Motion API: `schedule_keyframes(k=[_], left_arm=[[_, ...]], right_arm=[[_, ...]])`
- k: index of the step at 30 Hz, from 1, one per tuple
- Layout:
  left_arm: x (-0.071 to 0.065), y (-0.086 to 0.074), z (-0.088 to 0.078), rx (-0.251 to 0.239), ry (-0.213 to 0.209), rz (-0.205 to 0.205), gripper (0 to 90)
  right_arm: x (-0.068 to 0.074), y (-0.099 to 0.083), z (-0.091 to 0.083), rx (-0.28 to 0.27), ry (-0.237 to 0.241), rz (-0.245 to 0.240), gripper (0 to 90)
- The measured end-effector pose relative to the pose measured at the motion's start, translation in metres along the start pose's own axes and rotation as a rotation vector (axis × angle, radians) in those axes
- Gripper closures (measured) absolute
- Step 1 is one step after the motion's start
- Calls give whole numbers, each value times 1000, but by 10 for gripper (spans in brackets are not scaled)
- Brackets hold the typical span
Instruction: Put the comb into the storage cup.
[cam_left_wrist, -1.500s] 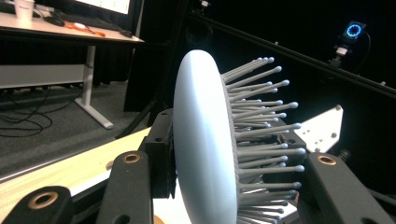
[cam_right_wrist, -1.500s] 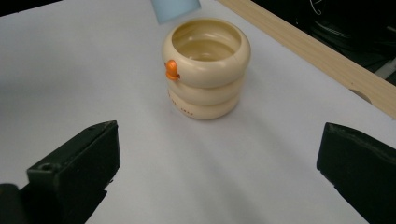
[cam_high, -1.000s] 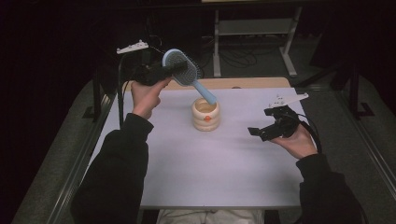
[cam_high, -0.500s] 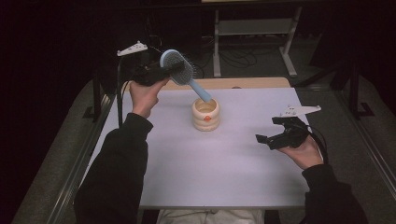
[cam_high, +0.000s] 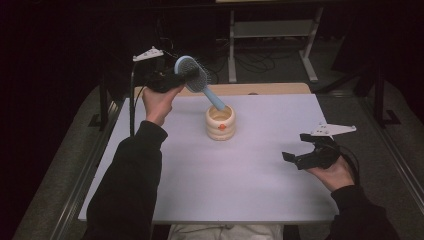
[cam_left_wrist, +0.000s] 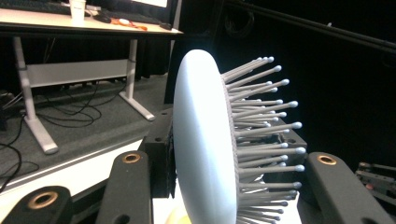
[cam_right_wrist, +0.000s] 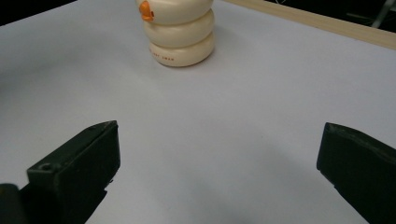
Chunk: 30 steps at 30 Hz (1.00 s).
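Observation:
A pale blue hairbrush hangs tilted above the table, its head up and its handle tip reaching down into a cream ribbed cup with an orange mark. My left gripper is shut on the brush head. In the left gripper view the brush stands edge-on between the jaws, its bristles pointing right. My right gripper hovers low over the table's right side, open, with nothing between its jaws. The right gripper view has the cup standing ahead of the spread jaws.
The white table top has a wooden strip along its far edge. Behind it stand a desk frame and floor cables. Metal rails run along both sides of the table.
My right gripper has moved right and toward the table's near edge, sinking lower. The left gripper and brush have stayed about where they were.

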<state>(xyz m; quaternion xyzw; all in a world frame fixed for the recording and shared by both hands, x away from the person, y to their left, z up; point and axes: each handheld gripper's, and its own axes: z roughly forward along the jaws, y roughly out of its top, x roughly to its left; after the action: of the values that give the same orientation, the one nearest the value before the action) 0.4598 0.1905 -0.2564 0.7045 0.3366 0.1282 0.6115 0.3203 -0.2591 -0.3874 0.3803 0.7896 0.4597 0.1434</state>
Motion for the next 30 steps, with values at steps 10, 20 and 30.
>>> schedule_keyframes(k=[10, 20, 30], left_arm=[[-1, -8, 12, 40, 12, 9, 527], [2, -26, 22, 78, 17, 7, 526], [6, -39, 29, 103, 27, 6, 525]], right_arm=[[-2, -11, -2, -1, -5, 12, 0], [0, -14, -2, 8, -6, 9, 0], [-1, -16, -4, 1, -2, 11, 0]])
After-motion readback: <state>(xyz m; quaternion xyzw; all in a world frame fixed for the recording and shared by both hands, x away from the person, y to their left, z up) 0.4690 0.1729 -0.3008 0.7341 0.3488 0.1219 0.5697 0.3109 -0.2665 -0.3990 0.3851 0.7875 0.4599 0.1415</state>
